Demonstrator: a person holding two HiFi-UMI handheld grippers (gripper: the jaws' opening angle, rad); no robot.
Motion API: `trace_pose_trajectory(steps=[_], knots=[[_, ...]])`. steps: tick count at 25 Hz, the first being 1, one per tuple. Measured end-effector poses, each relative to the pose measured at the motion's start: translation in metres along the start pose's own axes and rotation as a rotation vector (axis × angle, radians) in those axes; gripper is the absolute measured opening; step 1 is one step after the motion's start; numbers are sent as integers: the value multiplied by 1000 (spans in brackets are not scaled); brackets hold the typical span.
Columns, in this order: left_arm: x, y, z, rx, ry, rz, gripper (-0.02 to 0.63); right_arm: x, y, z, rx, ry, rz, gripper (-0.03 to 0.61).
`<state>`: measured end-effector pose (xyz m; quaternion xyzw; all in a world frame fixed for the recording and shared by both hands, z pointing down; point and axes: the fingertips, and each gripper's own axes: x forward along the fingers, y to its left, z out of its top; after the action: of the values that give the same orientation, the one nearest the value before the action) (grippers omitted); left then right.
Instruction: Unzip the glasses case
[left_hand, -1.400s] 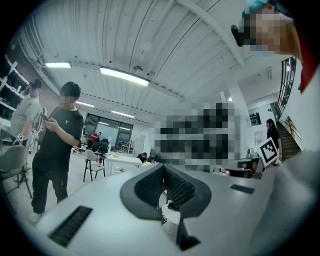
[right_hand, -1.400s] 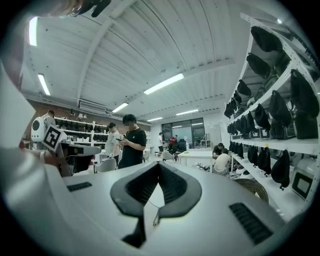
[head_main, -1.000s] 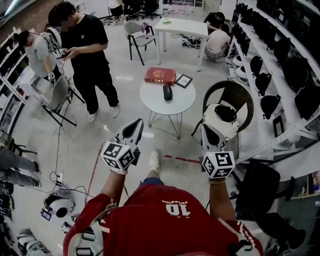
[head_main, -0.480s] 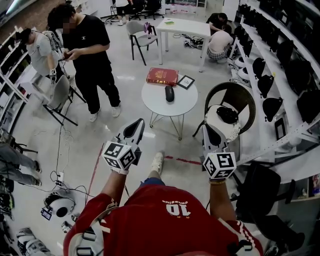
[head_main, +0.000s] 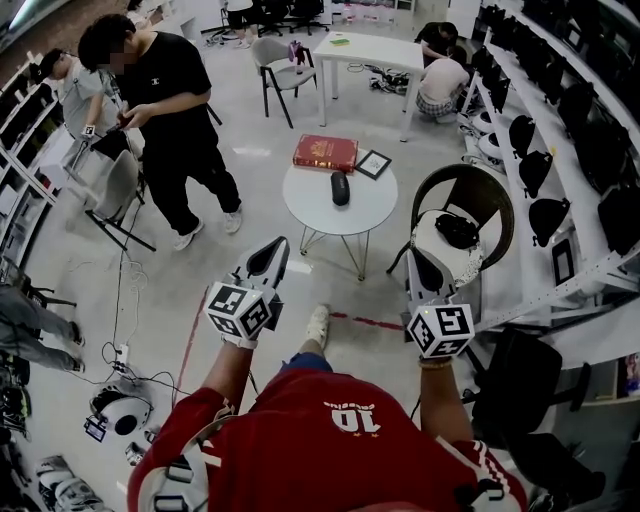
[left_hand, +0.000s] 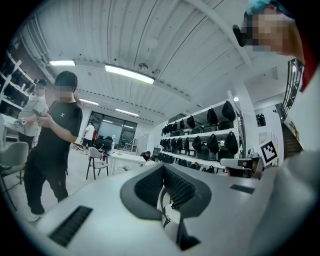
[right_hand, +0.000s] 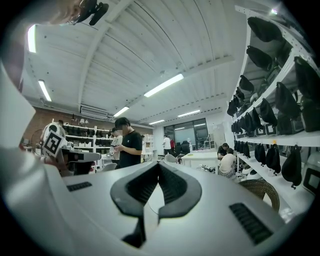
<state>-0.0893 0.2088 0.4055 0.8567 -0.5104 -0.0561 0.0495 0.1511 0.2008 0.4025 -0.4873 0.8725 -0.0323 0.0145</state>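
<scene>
left gripper (head_main: 272, 248): jaws closed, pads meeting at the tips, nothing held between them. in the left gripper view the two black ribbed pads (left_hand: 150, 185) converge to a single line. the gripper points level, out over the floor.

right gripper (head_main: 413, 258): jaws closed as well, with nothing between them. in the right gripper view the pads (right_hand: 142, 187) touch at the front edge. this gripper also points level, beside a round-backed chair (head_main: 478, 186).

glasses case (head_main: 340, 187): black, oblong, lying flat near the middle of the round white table (head_main: 305, 200). it is ahead of both grippers and well apart from them; neither gripper touches it. whether its zip is done up cannot be made out.

other items on the table: a red book (head_main: 324, 152) at the far edge and a small framed picture (head_main: 371, 164) just beside it, both close to the case.

a person in a black t-shirt (head_main: 165, 90) stands to the left of the table.
</scene>
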Motion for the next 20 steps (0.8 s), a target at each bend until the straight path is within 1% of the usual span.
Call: trace_pose_trajectory(steps=[6,12,20], knots=[[25,18,1,-14,-2,-1,9,21,-11,-2,0,14,-5,15],[64,41,3,-20,7,-12,9,53,-27,2,-2,32,-10,15],[121,88,10,-37,16,-26,9,113,-47,8,-11,46,-23,15]])
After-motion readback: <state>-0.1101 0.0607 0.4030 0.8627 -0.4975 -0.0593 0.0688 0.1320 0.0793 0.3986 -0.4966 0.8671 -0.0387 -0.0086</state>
